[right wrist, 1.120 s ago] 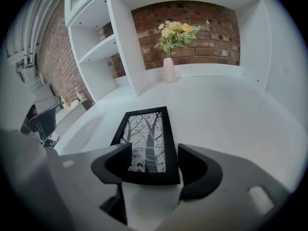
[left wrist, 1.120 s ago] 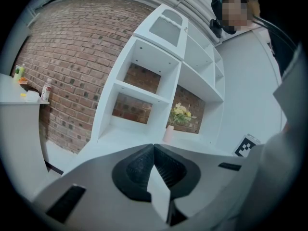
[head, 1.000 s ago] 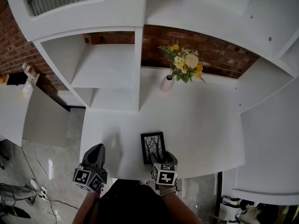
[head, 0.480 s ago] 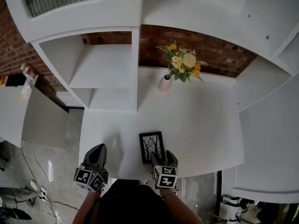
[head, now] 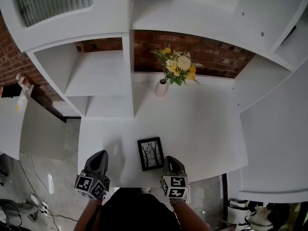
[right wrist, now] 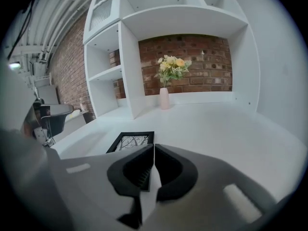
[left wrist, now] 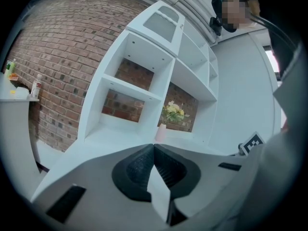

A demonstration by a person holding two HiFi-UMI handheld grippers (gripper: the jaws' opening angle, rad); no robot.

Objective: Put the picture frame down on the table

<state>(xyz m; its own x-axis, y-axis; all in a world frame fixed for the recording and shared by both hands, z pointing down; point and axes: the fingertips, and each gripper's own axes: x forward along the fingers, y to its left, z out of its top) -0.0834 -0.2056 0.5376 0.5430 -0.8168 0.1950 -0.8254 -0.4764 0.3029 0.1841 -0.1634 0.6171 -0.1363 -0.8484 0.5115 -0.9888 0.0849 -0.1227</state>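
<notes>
Black-edged and lying flat, the picture frame [head: 150, 153] rests on the white desk [head: 207, 129] close to its near edge. It is just left of the right tongs [head: 173, 160] and not touching them. Those tongs have just been closing and meet with nothing between them. The left tongs [head: 100, 156], further left, are pressed together and empty too. A vase of flowers [head: 162, 86] stands at the far side.
</notes>
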